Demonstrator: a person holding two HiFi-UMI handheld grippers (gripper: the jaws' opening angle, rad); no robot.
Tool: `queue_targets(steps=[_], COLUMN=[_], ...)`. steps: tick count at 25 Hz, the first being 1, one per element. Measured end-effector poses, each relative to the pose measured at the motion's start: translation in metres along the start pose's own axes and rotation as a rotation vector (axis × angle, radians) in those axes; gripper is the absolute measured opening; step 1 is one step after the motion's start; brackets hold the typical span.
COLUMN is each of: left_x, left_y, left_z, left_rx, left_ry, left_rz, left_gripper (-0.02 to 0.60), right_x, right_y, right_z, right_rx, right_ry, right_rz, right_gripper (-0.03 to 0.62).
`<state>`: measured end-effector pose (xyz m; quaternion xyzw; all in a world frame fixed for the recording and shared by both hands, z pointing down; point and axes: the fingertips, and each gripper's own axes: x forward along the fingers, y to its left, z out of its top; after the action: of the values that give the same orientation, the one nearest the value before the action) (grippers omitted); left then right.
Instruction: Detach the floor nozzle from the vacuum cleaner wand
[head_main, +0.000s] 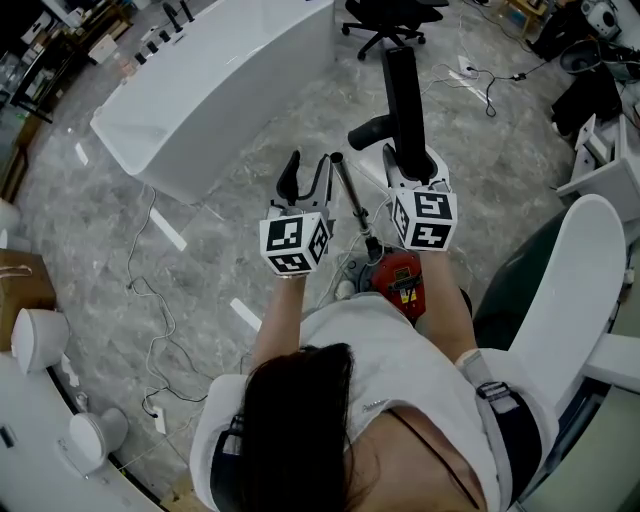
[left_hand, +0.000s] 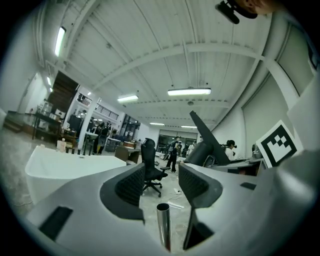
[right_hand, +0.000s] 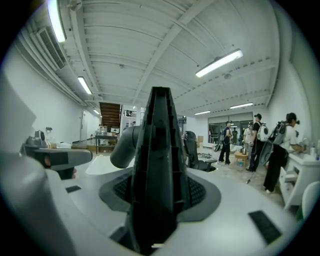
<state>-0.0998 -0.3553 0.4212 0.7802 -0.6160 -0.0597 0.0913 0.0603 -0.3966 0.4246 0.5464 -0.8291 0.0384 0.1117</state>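
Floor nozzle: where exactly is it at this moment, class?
In the head view the floor nozzle stands right of centre, clamped in the right hand-held gripper, with the metal wand just to its left.

Bare floor (head_main: 230, 260) lies open ahead of the left gripper (head_main: 308, 178), bounded farther off by the white counter (head_main: 210, 90). The wand (head_main: 352, 200) stands between it and the right gripper (head_main: 412, 172). White furniture (head_main: 565, 290) crowds the right side.
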Motion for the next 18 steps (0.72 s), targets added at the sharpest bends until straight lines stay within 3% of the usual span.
queue_targets(steps=[6, 18], left_x=[-0.019, -0.047], left_y=[-0.006, -0.014], left_z=[0.013, 0.022], left_rx=[0.078, 0.082], left_ry=[0.003, 0.027], left_rz=[0.006, 0.002], left_gripper=[0.182, 0.113], right_x=[-0.015, -0.04], right_y=[0.018, 0.054], right_z=[-0.002, -0.007], right_rx=[-0.017, -0.045], right_ry=[-0.017, -0.013], right_rz=[-0.023, -0.032], right_gripper=[0.218, 0.218])
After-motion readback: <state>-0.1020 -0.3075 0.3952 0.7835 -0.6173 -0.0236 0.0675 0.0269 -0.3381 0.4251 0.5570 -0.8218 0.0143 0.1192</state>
